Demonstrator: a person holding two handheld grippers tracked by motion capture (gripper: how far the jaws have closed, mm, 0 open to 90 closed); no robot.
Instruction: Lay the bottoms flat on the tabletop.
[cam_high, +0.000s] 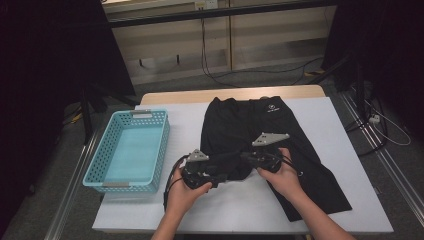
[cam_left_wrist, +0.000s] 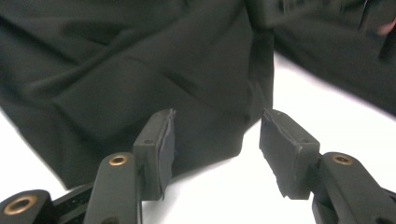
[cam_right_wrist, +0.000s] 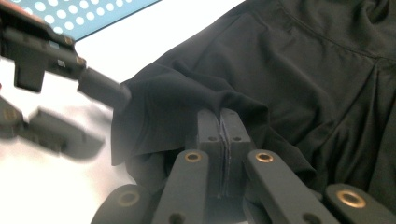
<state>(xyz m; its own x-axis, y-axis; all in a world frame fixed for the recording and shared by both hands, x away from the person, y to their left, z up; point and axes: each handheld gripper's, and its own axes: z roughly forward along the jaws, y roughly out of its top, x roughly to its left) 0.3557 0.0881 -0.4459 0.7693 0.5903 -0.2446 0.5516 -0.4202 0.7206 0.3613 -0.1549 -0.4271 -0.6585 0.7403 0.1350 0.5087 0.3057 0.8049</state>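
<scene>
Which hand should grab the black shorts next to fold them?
Probably the left. The left gripper has open jaws right at the edge of the shorts, while the right gripper is already shut on a fold of them.

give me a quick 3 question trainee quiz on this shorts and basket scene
1. True or false: the left gripper has its jaws clamped on the black shorts.
2. What colour is the basket?
3. Which gripper pinches the fabric? A left B right C neither

Key: 1 false, its jaws stand open in front of the cloth. 2 light blue. 3 B, jaws closed on a fold of the shorts.
</scene>
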